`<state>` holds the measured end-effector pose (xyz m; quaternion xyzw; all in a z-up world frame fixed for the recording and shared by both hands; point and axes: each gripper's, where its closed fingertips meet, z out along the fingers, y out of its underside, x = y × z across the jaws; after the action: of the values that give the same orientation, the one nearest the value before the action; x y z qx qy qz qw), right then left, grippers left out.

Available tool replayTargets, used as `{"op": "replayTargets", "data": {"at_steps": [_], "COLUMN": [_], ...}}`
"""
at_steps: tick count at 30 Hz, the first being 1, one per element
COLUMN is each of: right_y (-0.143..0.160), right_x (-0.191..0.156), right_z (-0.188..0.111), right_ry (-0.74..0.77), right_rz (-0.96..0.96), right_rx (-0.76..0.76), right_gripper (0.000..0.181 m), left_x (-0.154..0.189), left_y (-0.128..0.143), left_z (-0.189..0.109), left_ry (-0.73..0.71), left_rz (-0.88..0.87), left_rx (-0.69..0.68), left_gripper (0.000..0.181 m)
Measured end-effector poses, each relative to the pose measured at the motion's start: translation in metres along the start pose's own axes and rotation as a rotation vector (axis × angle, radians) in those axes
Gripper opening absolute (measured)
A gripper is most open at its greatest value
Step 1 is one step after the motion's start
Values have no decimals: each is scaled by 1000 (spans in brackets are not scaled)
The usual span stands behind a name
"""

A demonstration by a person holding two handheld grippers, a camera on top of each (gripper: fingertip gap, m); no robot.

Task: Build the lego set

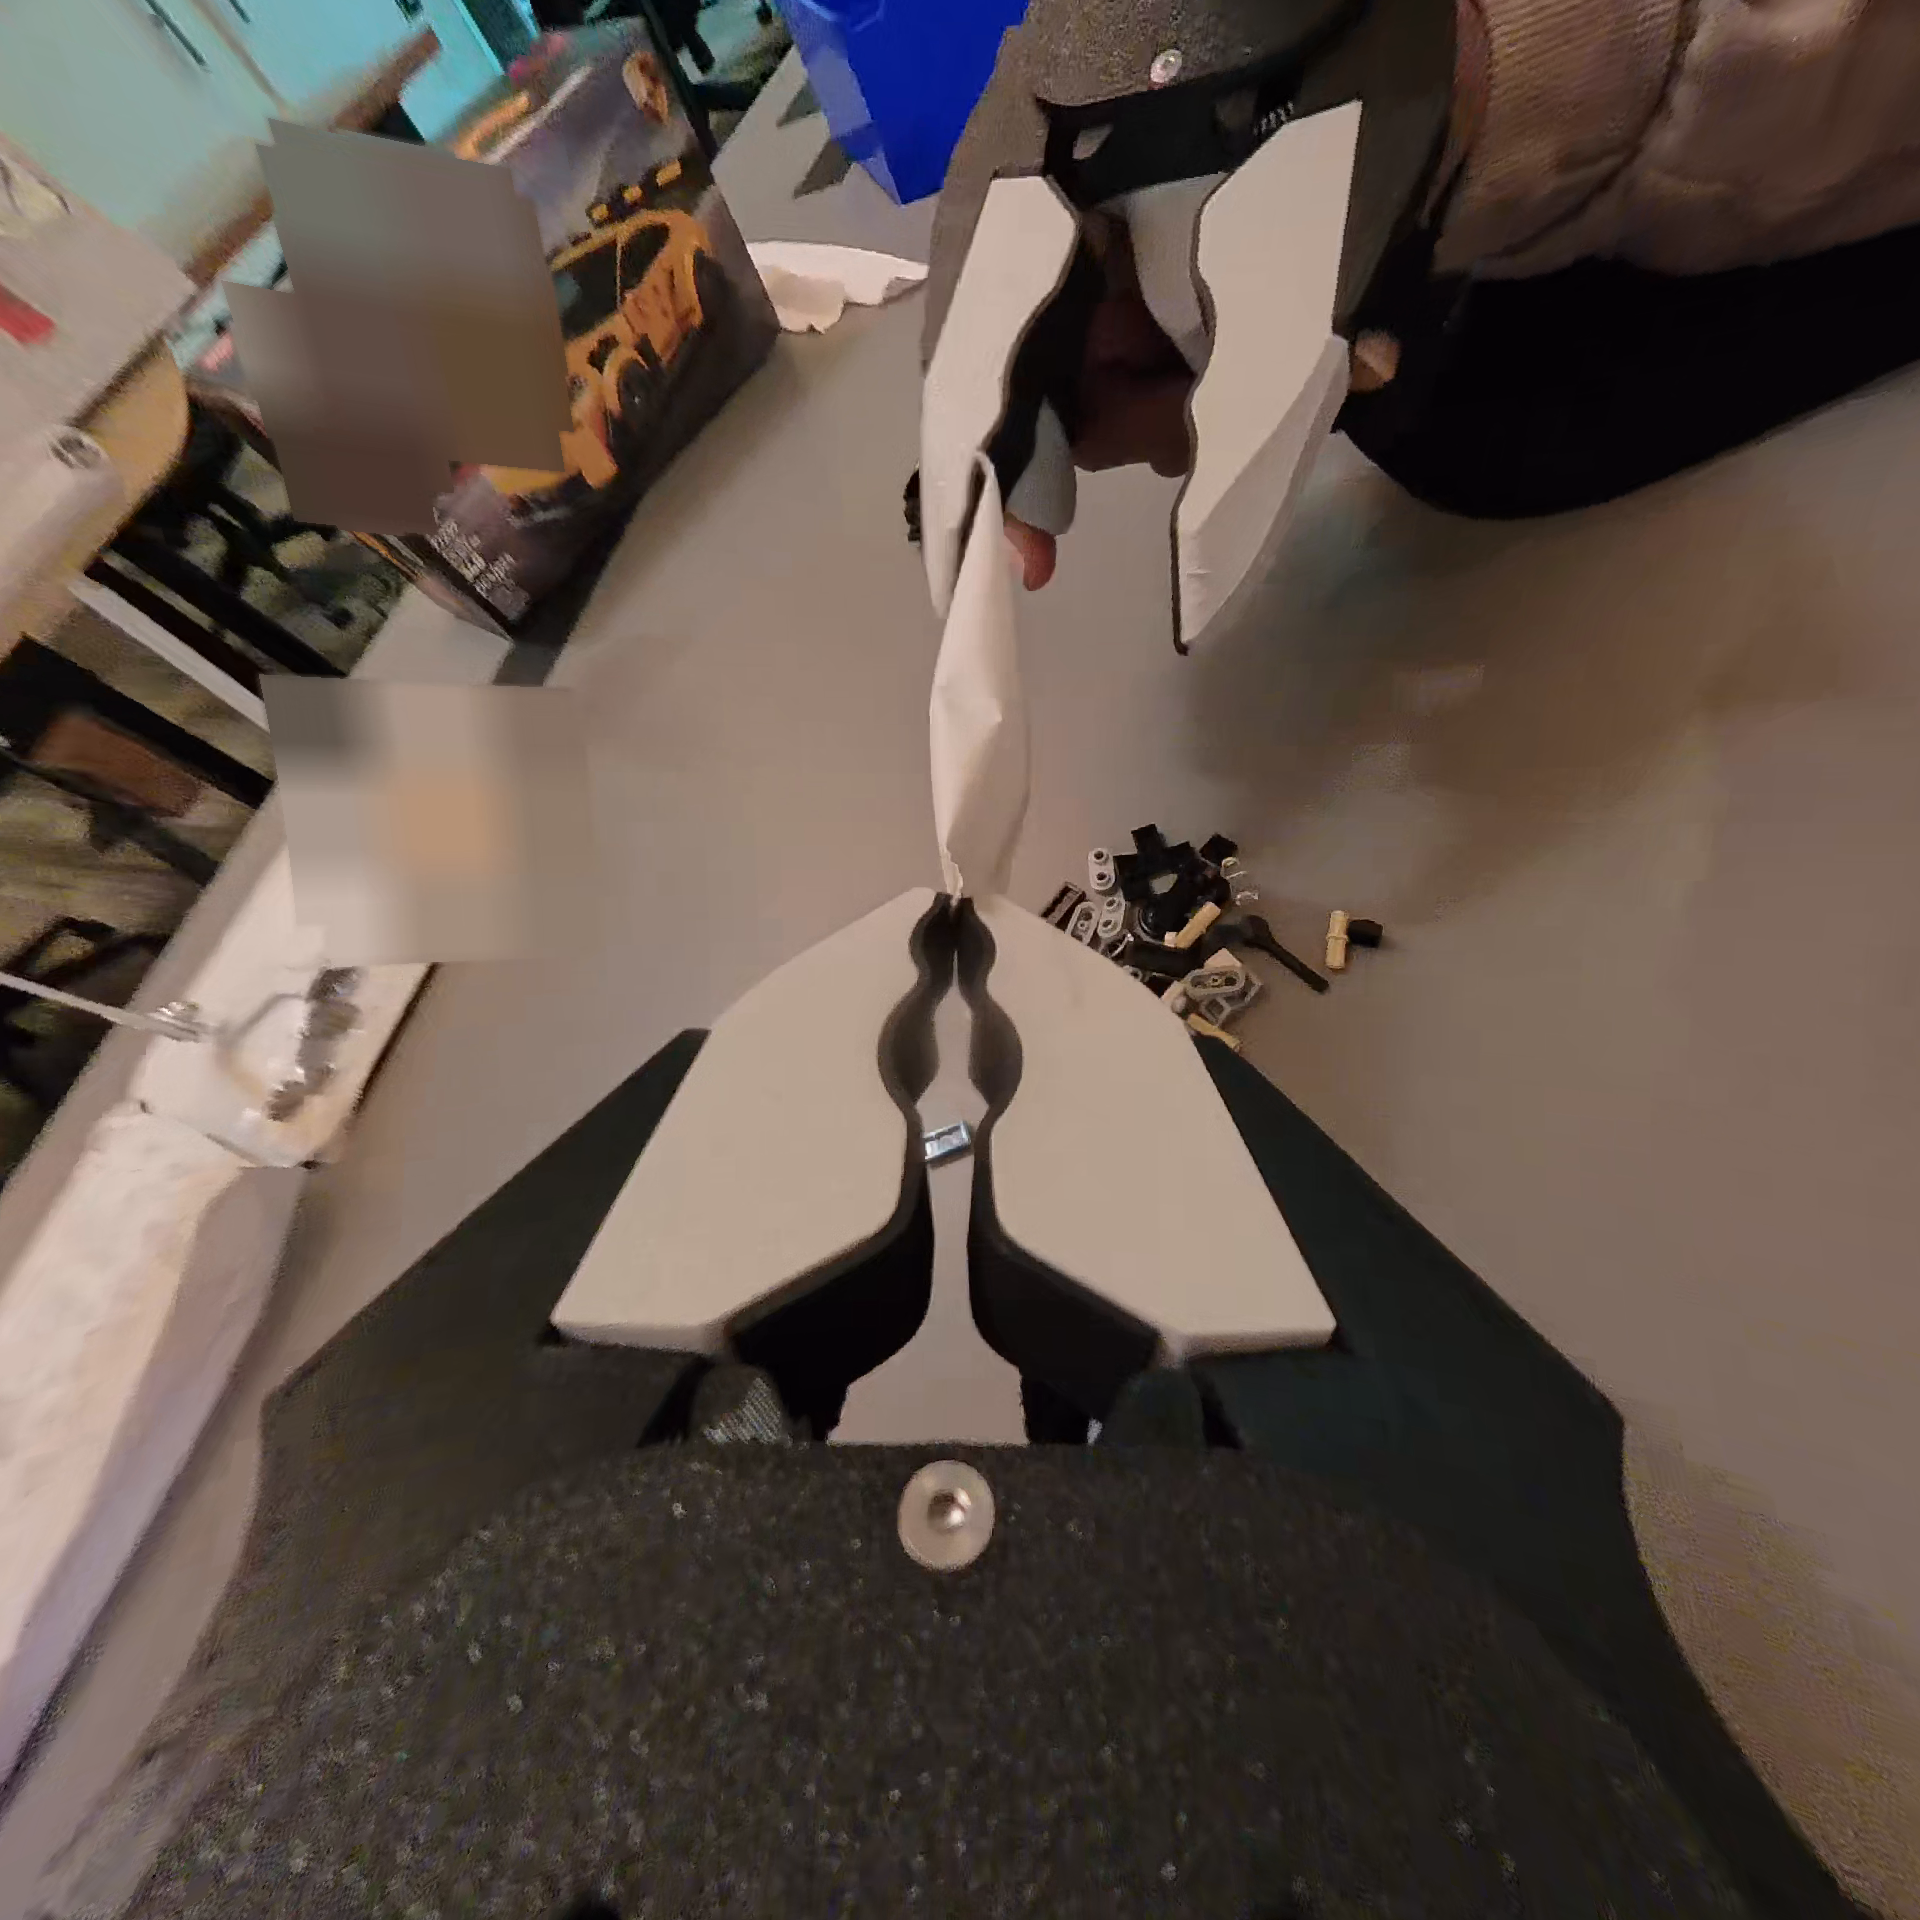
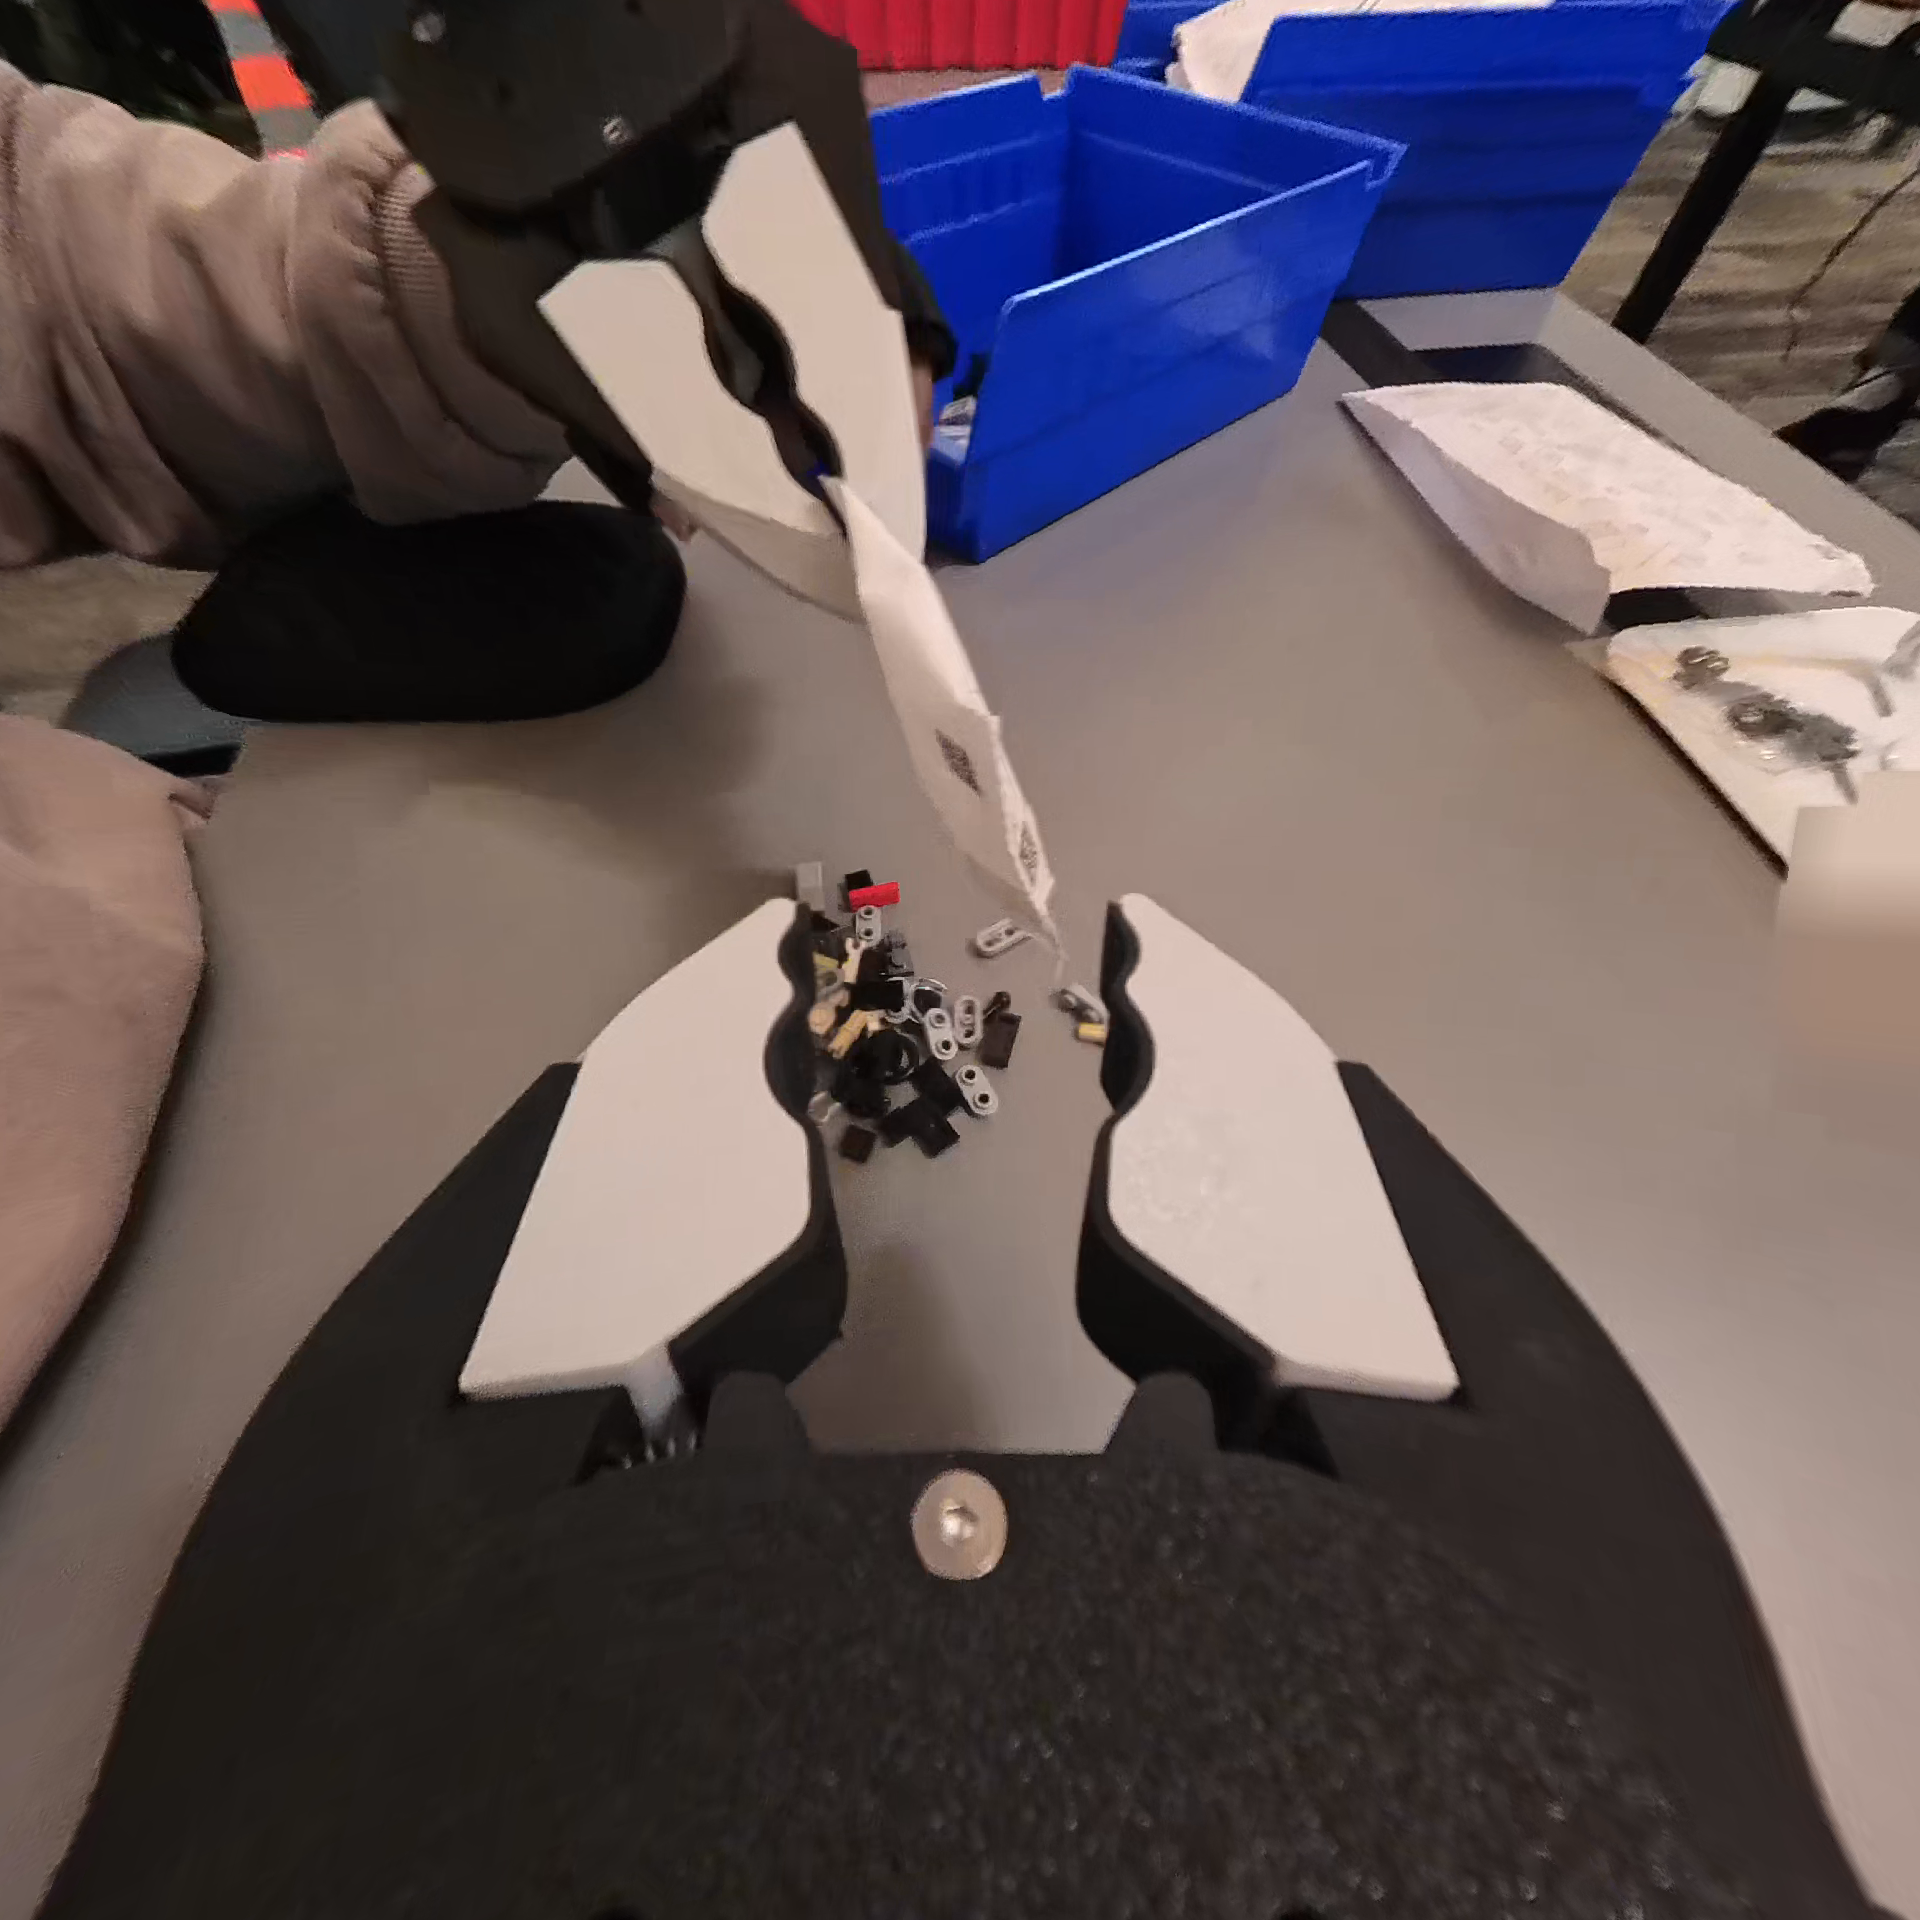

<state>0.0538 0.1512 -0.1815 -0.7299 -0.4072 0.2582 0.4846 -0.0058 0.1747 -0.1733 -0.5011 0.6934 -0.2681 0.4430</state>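
Overhead, the left gripper [image 1: 954, 906] pinches a crumpled white paper bag [image 2: 940, 717] above a loose pile of small plastic lego pieces [image 2: 904, 1023] on the smooth grey table [image 2: 1299, 831], while the right gripper [image 2: 951, 925] gapes wide around them.

No readable text. Printing shows on the dark cardboard box with a yellow car picture [image 1: 634, 312], the white paper bag [image 2: 961, 758] and a flat white printed paper bag [image 2: 1590, 499]; all blurred.
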Motion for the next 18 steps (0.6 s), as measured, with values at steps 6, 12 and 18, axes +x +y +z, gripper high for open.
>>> {"op": "replayTargets", "data": {"at_steps": [6,12,18], "right_y": [-8,-18,-29], "right_x": [-19,-39,-36], "right_z": [5,5,-8], "right_ry": [88,133,349], "right_rz": [-312,-601,-956], "right_rx": [-29,-11,-20], "right_gripper": [51,0,0], "left_x": [28,37,44], "left_y": [-9,-12,-20], "left_z": [5,-3,-28], "left_ry": [16,46,417], "left_rz": [146,116,-515], "left_rx": [16,42,185], "left_gripper": [0,2,44]}}
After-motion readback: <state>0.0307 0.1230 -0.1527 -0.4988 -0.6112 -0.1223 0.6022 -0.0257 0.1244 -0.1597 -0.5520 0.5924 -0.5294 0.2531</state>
